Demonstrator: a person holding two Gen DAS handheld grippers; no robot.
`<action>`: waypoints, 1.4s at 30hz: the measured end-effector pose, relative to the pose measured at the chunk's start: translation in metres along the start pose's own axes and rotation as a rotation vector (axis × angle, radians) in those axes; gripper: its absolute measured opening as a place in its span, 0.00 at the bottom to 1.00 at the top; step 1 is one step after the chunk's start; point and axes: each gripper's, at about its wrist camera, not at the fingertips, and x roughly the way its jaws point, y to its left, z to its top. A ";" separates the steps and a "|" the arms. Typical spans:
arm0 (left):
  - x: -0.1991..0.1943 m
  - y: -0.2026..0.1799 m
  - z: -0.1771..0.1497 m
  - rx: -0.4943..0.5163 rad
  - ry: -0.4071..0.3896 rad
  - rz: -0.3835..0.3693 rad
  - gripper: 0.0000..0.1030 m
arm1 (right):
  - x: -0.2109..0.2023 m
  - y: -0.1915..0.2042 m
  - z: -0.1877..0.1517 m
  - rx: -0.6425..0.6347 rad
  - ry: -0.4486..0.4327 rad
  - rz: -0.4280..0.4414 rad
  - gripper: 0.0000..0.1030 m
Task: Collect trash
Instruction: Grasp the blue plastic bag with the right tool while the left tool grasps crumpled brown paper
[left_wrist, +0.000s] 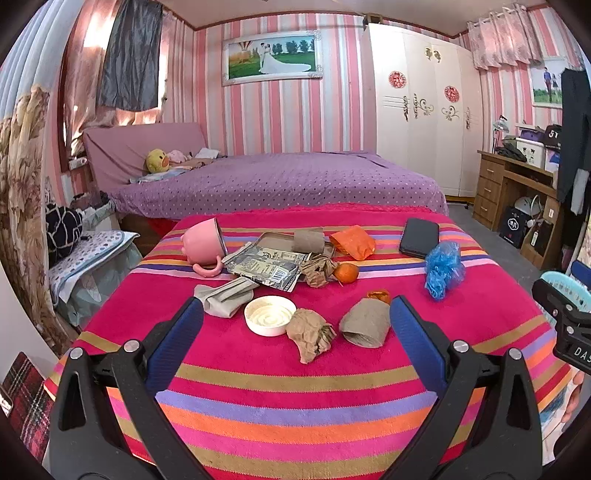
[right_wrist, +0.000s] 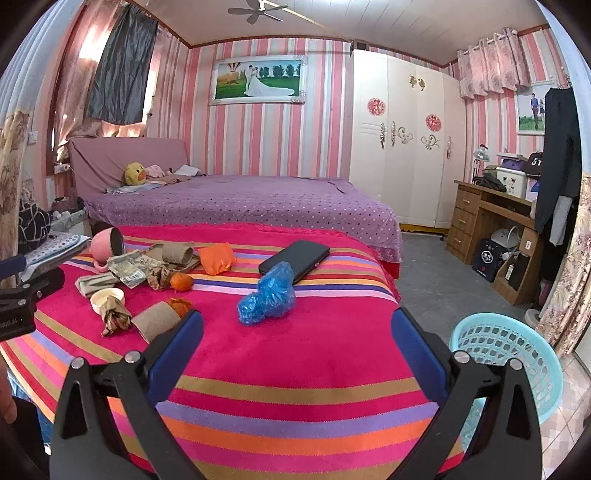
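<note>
Trash lies on a table under a striped pink cloth (left_wrist: 295, 376). A crumpled brown paper ball (left_wrist: 310, 334), a flattened cardboard roll (left_wrist: 365, 322) and a white lid (left_wrist: 270, 315) lie just ahead of my left gripper (left_wrist: 295, 314), which is open and empty. A crumpled blue plastic bag (right_wrist: 267, 293) lies ahead of my right gripper (right_wrist: 297, 321), also open and empty. Further back are a foil wrapper (left_wrist: 264, 267), another paper ball (left_wrist: 317, 271), a second roll (left_wrist: 308, 240) and an orange packet (left_wrist: 352, 242). A light blue basket (right_wrist: 506, 360) stands on the floor to the right.
A tipped pink mug (left_wrist: 205, 243), a tangerine (left_wrist: 347, 272), a black phone (left_wrist: 419, 237) and a grey pouch (left_wrist: 225, 297) also lie on the cloth. A purple bed (left_wrist: 277, 181) is behind the table. A wooden desk (right_wrist: 491, 221) stands at the right.
</note>
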 end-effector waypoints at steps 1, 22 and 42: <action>0.001 0.001 0.002 0.000 0.000 0.001 0.95 | 0.002 0.000 0.002 -0.001 0.003 0.000 0.96; 0.082 0.042 0.000 -0.006 0.125 0.017 0.95 | 0.091 -0.023 0.016 0.053 0.166 -0.018 0.96; 0.104 -0.001 -0.021 0.068 0.209 -0.138 0.37 | 0.104 -0.035 0.003 0.027 0.249 -0.083 0.96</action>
